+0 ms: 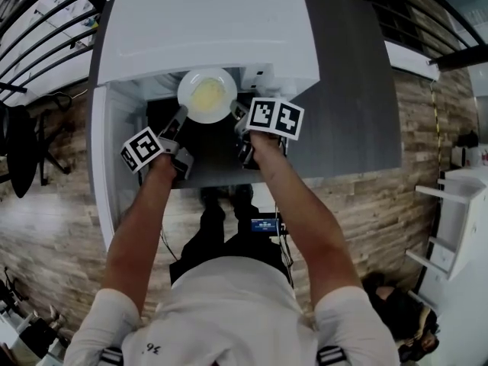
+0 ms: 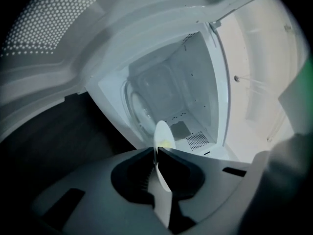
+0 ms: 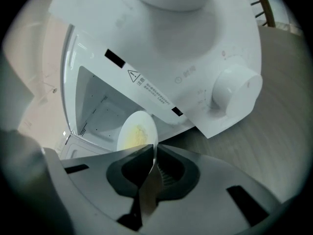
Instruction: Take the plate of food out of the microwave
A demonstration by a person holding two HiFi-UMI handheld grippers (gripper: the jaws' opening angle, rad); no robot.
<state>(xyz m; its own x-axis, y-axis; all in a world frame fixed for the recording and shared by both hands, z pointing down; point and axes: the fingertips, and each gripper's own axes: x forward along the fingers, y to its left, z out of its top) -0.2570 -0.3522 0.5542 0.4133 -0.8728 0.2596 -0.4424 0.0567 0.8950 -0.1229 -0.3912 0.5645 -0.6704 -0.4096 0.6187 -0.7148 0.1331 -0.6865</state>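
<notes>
White plate [image 1: 188,82] with yellow food [image 1: 207,95] at microwave [image 1: 206,21] mouth. Left claw [image 1: 181,116] pinches plate's left rim, right claw [image 1: 238,113] pinches right rim. Risks: thin edge grips slip; uneven pull tilts plate, spills food; rim clips microwave frame.

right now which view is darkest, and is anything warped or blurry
Left gripper view is darkest, dim and bluish, with black fisheye corners; the plate shows edge-on, its near rim blurred. Right gripper view is bright and evenly lit, the microwave bulging from the wide lens. Head view is sharp in the middle, floor planks bowed at the edges.
</notes>
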